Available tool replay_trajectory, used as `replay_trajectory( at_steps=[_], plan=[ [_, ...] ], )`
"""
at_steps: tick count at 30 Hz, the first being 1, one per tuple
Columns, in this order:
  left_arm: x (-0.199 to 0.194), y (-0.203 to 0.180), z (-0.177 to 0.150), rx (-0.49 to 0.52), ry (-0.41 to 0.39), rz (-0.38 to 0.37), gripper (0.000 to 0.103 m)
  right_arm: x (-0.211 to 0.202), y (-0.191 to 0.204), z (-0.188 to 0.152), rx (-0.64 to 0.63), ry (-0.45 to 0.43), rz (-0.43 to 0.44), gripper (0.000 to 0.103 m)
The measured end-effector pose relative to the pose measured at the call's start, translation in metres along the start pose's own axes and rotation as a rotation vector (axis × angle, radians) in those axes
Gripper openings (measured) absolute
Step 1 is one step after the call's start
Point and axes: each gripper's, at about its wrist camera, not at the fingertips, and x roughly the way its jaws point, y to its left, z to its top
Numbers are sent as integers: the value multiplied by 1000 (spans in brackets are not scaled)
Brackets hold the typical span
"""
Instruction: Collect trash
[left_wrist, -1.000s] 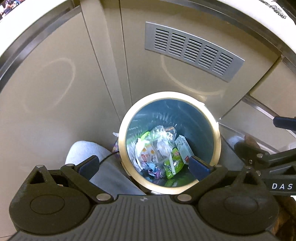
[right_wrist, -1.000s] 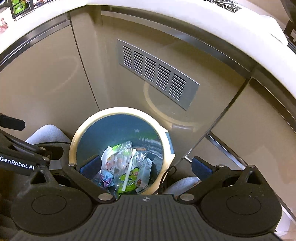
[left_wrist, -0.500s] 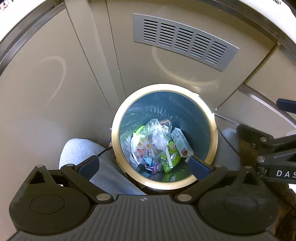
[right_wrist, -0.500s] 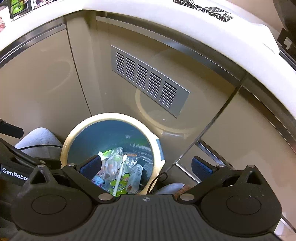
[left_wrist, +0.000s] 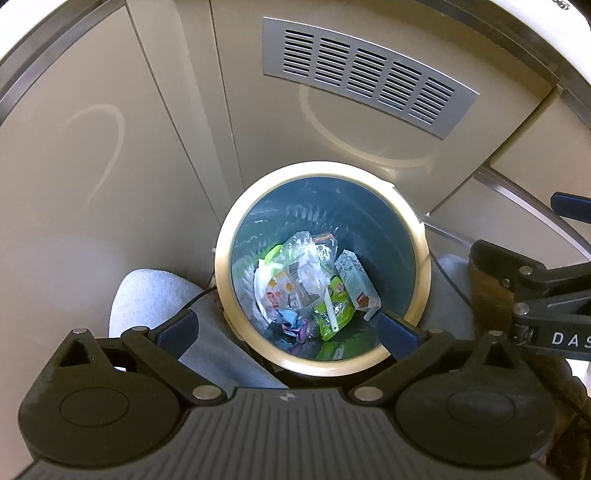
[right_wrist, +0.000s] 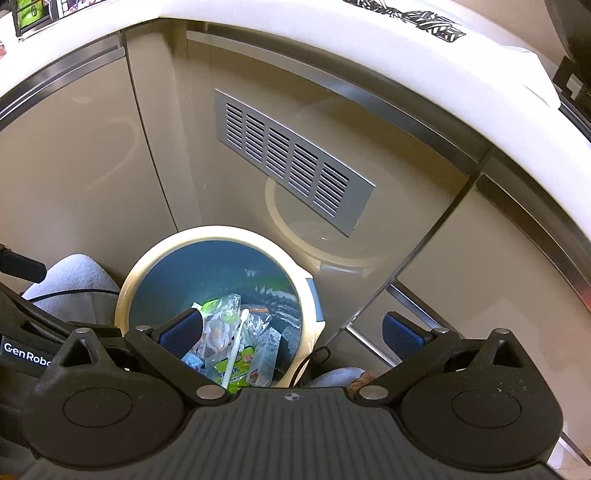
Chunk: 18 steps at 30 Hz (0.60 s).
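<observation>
- Round bin (left_wrist: 225, 258) with a cream rim and blue-grey inside, sitting dead centre of the left wrist view, right up against a tan cabinet panel (left_wrist: 74, 184).
- Trash piled at the bottom: crinkly clear plastic wrapper (left_wrist: 306, 258) on top, green packet (left_wrist: 334, 314) at about 5 o'clock from it, white stick (left_wrist: 328, 310) lying across that packet.
- Small white carton (left_wrist: 356, 280) leaning against the bin wall at 3 o'clock of the pile.
- Something blue and purple, crumpled (left_wrist: 291, 325), at 6 o'clock of the pile; too small to make out.
- Left gripper (left_wrist: 288, 332) hovering over the bin's near edge, jaws spread wide, nothing between them, one blue pad out at 9 o'clock over grey fabric, the other at 3 o'clock just inside the rim.
- Right gripper (right_wrist: 291, 334) also splayed wide and empty, left pad over the trash, right pad off at 3 o'clock over the cabinet base.
- In the right wrist view, same bin (right_wrist: 125, 291) at roughly 7 o'clock, same wrapper (right_wrist: 221, 321) and stick (right_wrist: 236, 347) showing.
- Grey slotted vent (left_wrist: 365, 88) at 12 o'clock above the bin, also seen in the right wrist view (right_wrist: 291, 162).
- Grey trouser knee (left_wrist: 147, 295) at 9 o'clock of the bin, touching or nearly so.
</observation>
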Motion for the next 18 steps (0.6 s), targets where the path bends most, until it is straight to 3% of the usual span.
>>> replay_trajectory(
  at_steps=[18],
  plan=[
    [2, 0, 0, -1, 11, 9, 103, 3, 1, 6, -5, 16, 2, 103]
  ],
)
